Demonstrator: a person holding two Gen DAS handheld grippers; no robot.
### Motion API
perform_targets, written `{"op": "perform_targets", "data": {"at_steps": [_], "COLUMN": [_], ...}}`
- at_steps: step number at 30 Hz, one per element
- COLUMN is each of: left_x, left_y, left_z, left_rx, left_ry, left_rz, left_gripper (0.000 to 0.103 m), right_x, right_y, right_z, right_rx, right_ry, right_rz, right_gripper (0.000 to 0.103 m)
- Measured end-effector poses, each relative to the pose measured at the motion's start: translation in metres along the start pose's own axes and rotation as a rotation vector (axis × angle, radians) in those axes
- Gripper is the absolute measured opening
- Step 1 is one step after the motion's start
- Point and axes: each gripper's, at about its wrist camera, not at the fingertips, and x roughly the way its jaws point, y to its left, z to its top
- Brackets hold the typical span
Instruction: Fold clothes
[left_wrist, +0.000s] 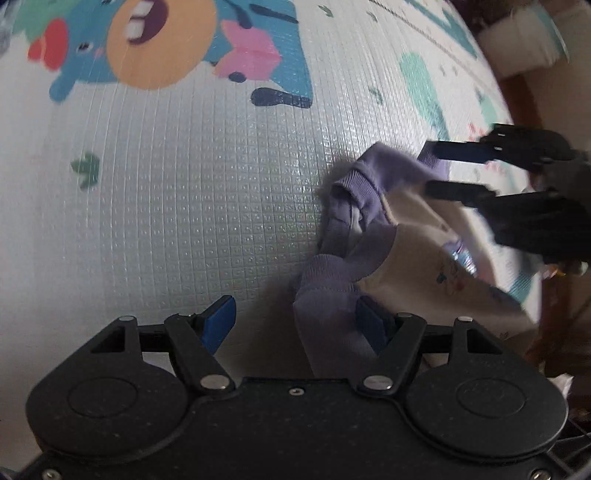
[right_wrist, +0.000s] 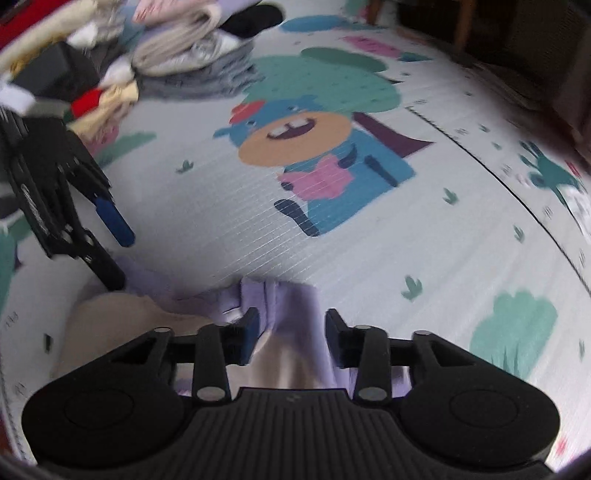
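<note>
A small purple and cream top (left_wrist: 406, 254) lies crumpled on the play mat (left_wrist: 184, 184). My left gripper (left_wrist: 295, 321) hangs open over its near end. A purple cuff (left_wrist: 328, 291) lies between the jaws against the right pad, and the left pad is clear of cloth. My right gripper (left_wrist: 430, 171) comes in from the right, its fingers closed around a gathered purple fold by the collar. In the right wrist view the purple fabric (right_wrist: 284, 306) bunches between the pads of the right gripper (right_wrist: 291, 328), and the left gripper (right_wrist: 123, 258) stands at the left.
A heap of other clothes (right_wrist: 122, 62) sits at the mat's far left edge in the right wrist view. The cartoon-printed mat (right_wrist: 369, 258) stretches ahead and to the right. Dark furniture legs (right_wrist: 461, 26) stand beyond its far edge.
</note>
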Motion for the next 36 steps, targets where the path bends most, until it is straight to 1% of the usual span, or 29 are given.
{"op": "perform_targets", "data": {"at_steps": [2, 4, 7, 8, 9, 10, 13, 14, 15, 16, 17, 19, 21, 24, 27, 32, 34, 36], "left_x": [0.000, 0.001, 0.008, 0.011, 0.014, 0.017, 0.018, 0.019, 0.019, 0.019, 0.019, 0.016, 0.011, -0.003, -0.021, -0.061, -0.074, -0.082], "left_y": [0.005, 0.010, 0.013, 0.010, 0.008, 0.006, -0.007, -0.010, -0.015, -0.019, -0.023, -0.034, -0.048, -0.067, -0.087, -0.128, -0.147, -0.163], "left_z": [0.000, -0.001, -0.003, -0.004, -0.006, -0.006, -0.006, -0.006, -0.005, -0.004, -0.004, -0.004, -0.003, 0.003, 0.015, 0.039, 0.045, 0.052], "left_rx": [-0.024, -0.048, -0.081, -0.077, -0.073, -0.064, -0.003, 0.010, 0.031, 0.054, 0.078, 0.152, 0.244, 0.338, 0.410, 0.531, 0.592, 0.630], "left_ry": [-0.008, -0.013, 0.004, 0.012, 0.020, 0.025, 0.013, 0.014, 0.014, 0.012, 0.006, -0.011, -0.025, -0.068, -0.122, -0.227, -0.269, -0.300], "left_rz": [-0.033, -0.066, -0.107, -0.113, -0.119, -0.120, -0.105, -0.105, -0.101, -0.094, -0.079, -0.048, -0.017, 0.020, 0.048, 0.109, 0.149, 0.192], "left_gripper": [0.071, 0.071, 0.071, 0.071, 0.070, 0.068, 0.050, 0.043, 0.039, 0.034, 0.026, 0.014, 0.010, 0.009, 0.008, 0.007, 0.007, 0.007], "right_x": [0.011, 0.021, 0.035, 0.039, 0.042, 0.044, 0.045, 0.043, 0.041, 0.038, 0.034, 0.023, 0.006, -0.027, -0.063, -0.119, -0.139, -0.157], "right_y": [0.000, -0.001, -0.004, -0.006, -0.008, -0.009, -0.008, -0.009, -0.010, -0.010, -0.010, -0.009, -0.012, -0.017, -0.027, -0.041, -0.046, -0.049], "right_z": [0.010, 0.018, 0.022, 0.023, 0.023, 0.022, 0.016, 0.014, 0.012, 0.009, 0.007, 0.003, 0.002, 0.000, -0.004, -0.010, -0.011, -0.010], "right_rx": [-0.024, -0.025, 0.013, 0.030, 0.056, 0.080, 0.087, 0.096, 0.110, 0.120, 0.118, 0.116, 0.122, 0.120, 0.144, 0.156, 0.163, 0.149], "right_ry": [0.014, 0.031, 0.067, 0.077, 0.085, 0.096, 0.119, 0.119, 0.115, 0.108, 0.098, 0.073, 0.035, -0.016, -0.056, -0.081, -0.095, -0.112], "right_rz": [0.022, 0.032, 0.040, 0.045, 0.050, 0.057, 0.054, 0.060, 0.069, 0.071, 0.057, 0.028, 0.002, -0.056, -0.109, -0.195, -0.217, -0.248], "right_gripper": [0.050, 0.058, 0.059, 0.059, 0.056, 0.045, 0.022, 0.017, 0.008, 0.006, 0.006, 0.005, 0.005, 0.005, 0.005, 0.005, 0.004, 0.004]}}
